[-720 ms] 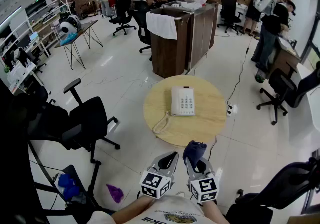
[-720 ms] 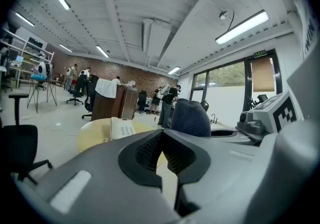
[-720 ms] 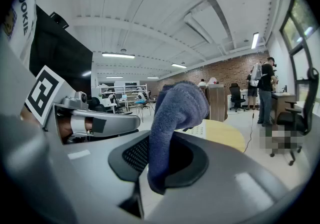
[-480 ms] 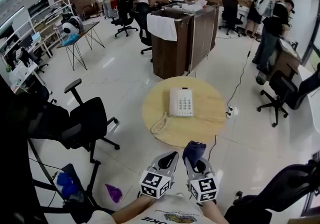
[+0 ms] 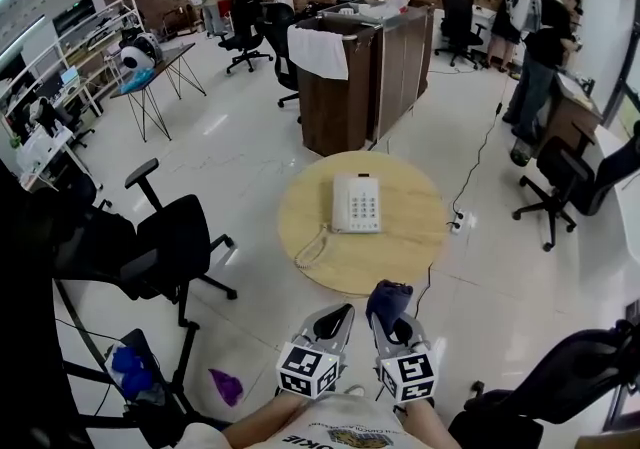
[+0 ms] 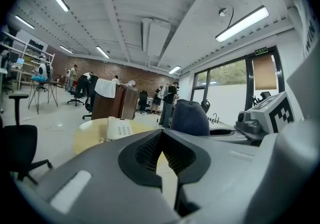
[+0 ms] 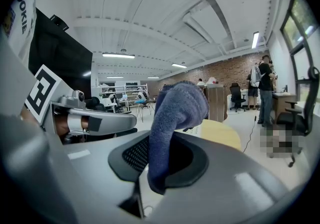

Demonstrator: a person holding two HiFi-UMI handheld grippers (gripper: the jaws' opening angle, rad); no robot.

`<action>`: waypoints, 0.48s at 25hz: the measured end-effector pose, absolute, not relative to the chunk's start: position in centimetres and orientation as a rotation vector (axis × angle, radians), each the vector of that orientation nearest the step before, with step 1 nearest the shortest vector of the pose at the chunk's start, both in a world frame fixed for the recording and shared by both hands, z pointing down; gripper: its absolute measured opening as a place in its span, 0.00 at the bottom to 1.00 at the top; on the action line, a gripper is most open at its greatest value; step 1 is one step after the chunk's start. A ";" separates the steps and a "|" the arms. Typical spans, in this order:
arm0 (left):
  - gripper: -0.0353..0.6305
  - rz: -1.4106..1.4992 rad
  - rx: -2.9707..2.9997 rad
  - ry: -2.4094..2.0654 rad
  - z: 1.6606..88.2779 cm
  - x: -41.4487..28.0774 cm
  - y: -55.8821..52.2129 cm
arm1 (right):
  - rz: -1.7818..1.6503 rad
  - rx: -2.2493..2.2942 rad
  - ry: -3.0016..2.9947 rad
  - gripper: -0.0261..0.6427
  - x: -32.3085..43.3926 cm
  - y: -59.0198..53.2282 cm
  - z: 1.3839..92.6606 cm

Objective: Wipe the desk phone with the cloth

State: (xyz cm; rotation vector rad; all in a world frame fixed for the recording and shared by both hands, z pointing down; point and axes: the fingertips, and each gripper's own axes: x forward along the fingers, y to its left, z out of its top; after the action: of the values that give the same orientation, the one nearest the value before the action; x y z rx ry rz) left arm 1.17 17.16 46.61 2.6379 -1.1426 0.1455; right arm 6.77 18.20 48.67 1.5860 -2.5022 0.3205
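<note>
Right gripper (image 5: 392,325) clamps the cloth (image 7: 175,118), left gripper (image 5: 333,327) is closed and empty, both short of the desk (image 5: 400,252) bearing the phone (image 5: 357,203).

table: we see one round wooden table (image 5: 405,255) on the floor
desk phone (image 5: 357,203): we find it at the table's middle
cord (image 5: 310,249): coiled, by the table's left edge

The left gripper (image 5: 343,313) and right gripper (image 5: 389,323) are grey, each bearing a black-and-white marker cube (image 5: 308,370). The person wears a white shirt (image 5: 352,409) with dark lettering and possibly a logo.
</note>
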 end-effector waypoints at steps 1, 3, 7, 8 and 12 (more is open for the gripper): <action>0.04 0.141 2.635 -1.146 46.6 1.2 16.9 | 0.317 1.585 -2.500 0.14 6.9 18.0 48.7; 0.04 0.125 2.632 -1.153 46.5 1.2 16.3 | 0.306 1.587 -2.495 0.14 7.1 17.5 48.6; 0.04 0.109 2.639 -1.145 46.3 1.4 14.8 | 0.294 1.599 -2.485 0.14 7.2 16.2 48.5; 0.04 0.109 2.640 -1.140 46.3 1.5 14.4 | 0.298 1.601 -2.483 0.14 7.3 15.9 48.5; 0.04 0.107 2.638 -1.131 46.3 1.7 12.8 | 0.322 1.599 -2.470 0.14 7.3 14.6 48.8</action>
State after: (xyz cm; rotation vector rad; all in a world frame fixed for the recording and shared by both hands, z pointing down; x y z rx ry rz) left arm 1.66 12.85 46.29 2.6378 -1.1306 0.1071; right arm 7.33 14.55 48.78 1.5994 -2.4702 0.3217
